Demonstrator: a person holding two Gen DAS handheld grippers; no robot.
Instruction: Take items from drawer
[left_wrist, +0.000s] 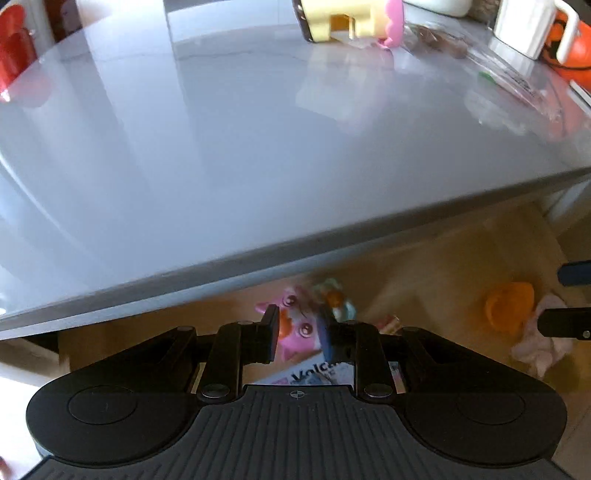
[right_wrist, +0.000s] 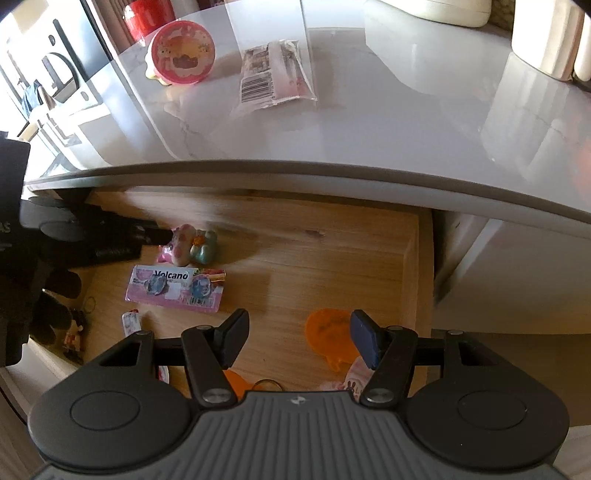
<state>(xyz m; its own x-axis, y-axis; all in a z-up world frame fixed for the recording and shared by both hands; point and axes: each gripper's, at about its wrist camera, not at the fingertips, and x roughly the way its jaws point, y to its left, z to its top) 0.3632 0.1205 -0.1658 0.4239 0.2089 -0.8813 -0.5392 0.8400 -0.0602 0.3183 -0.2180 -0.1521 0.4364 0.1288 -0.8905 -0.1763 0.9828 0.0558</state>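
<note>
The wooden drawer (right_wrist: 332, 266) stands pulled out under the grey counter. In the left wrist view my left gripper (left_wrist: 299, 317) is shut on a small pink toy (left_wrist: 295, 332) with round eyes, its pads against the toy's sides. A blurred teal figure (left_wrist: 338, 301) sits just behind the right pad. The right wrist view shows the left gripper (right_wrist: 155, 236) at the drawer's back left with the pink toy (right_wrist: 181, 245) at its tip. My right gripper (right_wrist: 297, 321) hangs open over an orange piece (right_wrist: 328, 332) on the drawer floor and grips nothing.
A pink "Volcano" box (right_wrist: 173, 291), a key ring (right_wrist: 267, 384) and a pale pink cloth (left_wrist: 539, 347) also lie in the drawer. On the counter (right_wrist: 369, 129) sit a round pink toy (right_wrist: 183, 53), a clear packet (right_wrist: 275, 75) and a white mug (left_wrist: 528, 26).
</note>
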